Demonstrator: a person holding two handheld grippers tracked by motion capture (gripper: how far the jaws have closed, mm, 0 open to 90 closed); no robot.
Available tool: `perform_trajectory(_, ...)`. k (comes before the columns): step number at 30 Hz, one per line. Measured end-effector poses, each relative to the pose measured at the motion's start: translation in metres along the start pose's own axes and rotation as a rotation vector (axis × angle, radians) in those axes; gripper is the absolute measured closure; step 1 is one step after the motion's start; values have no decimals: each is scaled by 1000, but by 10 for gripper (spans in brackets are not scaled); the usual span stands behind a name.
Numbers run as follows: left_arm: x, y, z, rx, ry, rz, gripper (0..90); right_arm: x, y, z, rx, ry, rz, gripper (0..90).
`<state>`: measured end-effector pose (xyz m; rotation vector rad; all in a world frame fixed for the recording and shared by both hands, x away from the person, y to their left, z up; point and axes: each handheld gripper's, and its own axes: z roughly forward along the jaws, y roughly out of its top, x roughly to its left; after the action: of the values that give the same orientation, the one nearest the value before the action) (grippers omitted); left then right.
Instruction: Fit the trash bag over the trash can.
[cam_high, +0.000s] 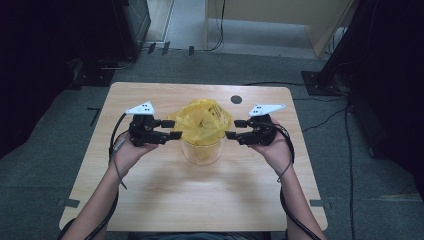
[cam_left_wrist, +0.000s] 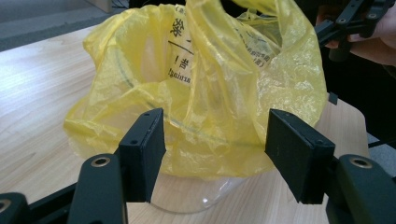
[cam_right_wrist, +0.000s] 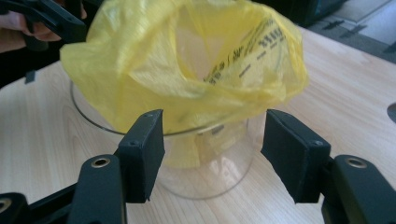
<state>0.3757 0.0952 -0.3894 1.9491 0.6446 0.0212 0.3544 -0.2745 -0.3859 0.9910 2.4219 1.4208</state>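
Observation:
A clear round container (cam_high: 201, 152) stands mid-table with a yellow plastic bag (cam_high: 202, 120) draped over its rim and puffed up above it. My left gripper (cam_high: 175, 129) is level at the bag's left side, jaws open, and nothing is between them. In the left gripper view the bag (cam_left_wrist: 210, 93) lies just beyond the open jaws (cam_left_wrist: 215, 149), over the container (cam_left_wrist: 196, 198). My right gripper (cam_high: 233, 129) faces the bag from the right, also open. In the right gripper view its jaws (cam_right_wrist: 212, 149) frame the container (cam_right_wrist: 210, 172) and the bag (cam_right_wrist: 187, 70) without touching.
The wooden table (cam_high: 200, 200) has a dark round hole (cam_high: 236, 99) behind the bag. Around the table is grey floor with cables and dark equipment stands to the left and right. The person's forearms come in from the table's near edge.

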Motion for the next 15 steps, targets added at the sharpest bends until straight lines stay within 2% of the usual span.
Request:
perform_trajectory(6,-7,9,-6,-12,-14,16,320,8,11,-8,-62,33,-47,361)
perform_trajectory(9,-10,12,-3,-11,-24,7,296,12,19,-6,-84,47,-67,341)
perform_trajectory(13,-10,13,1,-17,-47,-22,281,16,25,3,-87,61,-70,299)
perform_trajectory(15,-11,12,4,-12,-32,-16,318,17,26,9,-77,63,-62,294)
